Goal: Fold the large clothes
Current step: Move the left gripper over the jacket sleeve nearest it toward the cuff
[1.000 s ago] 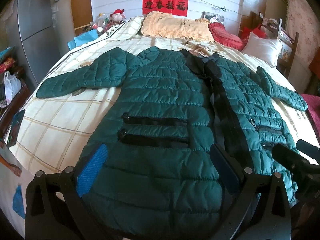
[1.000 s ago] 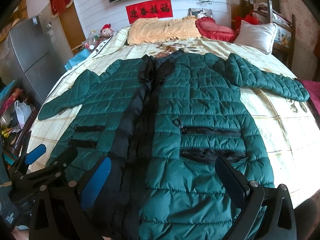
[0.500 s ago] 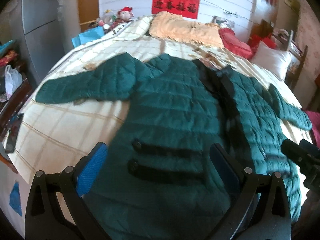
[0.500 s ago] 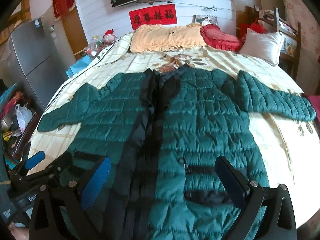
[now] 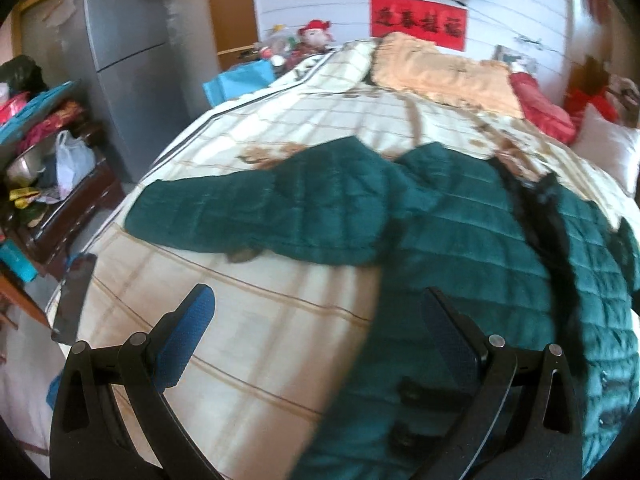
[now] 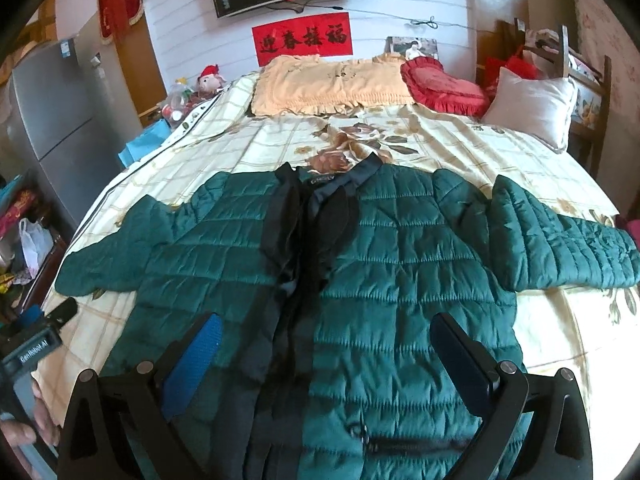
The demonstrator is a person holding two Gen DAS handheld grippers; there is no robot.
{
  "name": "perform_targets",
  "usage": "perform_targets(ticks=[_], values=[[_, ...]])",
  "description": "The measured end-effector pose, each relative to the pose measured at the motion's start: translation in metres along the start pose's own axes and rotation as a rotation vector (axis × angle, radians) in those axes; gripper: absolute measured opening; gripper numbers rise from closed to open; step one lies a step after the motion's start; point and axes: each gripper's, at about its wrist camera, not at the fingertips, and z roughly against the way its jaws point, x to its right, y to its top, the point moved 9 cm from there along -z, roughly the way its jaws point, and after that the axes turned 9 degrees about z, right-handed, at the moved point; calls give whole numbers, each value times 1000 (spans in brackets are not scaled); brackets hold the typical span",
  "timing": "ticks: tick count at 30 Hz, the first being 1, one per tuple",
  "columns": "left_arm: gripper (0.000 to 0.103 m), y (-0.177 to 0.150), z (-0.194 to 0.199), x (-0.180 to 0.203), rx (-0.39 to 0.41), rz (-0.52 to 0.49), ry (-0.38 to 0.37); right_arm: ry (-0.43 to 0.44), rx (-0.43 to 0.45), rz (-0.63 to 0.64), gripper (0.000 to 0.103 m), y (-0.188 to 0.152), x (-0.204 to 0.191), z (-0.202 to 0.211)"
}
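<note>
A large dark green quilted jacket (image 6: pixel 400 264) lies flat and front up on the bed, with a black zipper band down its middle and both sleeves spread out. In the left wrist view its left sleeve (image 5: pixel 260 216) stretches toward the bed's left edge. My left gripper (image 5: pixel 320 320) is open and empty, above the bedsheet beside the jacket's left side. My right gripper (image 6: pixel 326 344) is open and empty, above the jacket's chest. The left gripper's body (image 6: pixel 36 344) shows at the left edge of the right wrist view.
The bed (image 6: pixel 560 340) has a cream checked sheet. A yellow pillow (image 6: pixel 332 84), a red cushion (image 6: pixel 444 88) and a white pillow (image 6: pixel 532 108) lie at its head. A grey fridge (image 5: pixel 128 52) and a cluttered shelf (image 5: pixel 40 152) stand left of the bed.
Both grippers have moved forward up the jacket from its hem. The left one has also swung left, off the jacket body toward the left sleeve. Both stay open.
</note>
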Motion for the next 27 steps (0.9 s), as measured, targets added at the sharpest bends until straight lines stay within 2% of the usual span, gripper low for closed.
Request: perform_targets(ticks=[5, 14, 27], values=[[102, 17, -24, -36, -9, 34, 56, -7, -35, -7, 103, 0, 3, -22], [102, 31, -71, -93, -49, 112, 132, -2, -48, -3, 103, 3, 0, -45], [102, 46, -114, -134, -92, 184, 157, -2, -86, 3, 103, 0, -2, -70]])
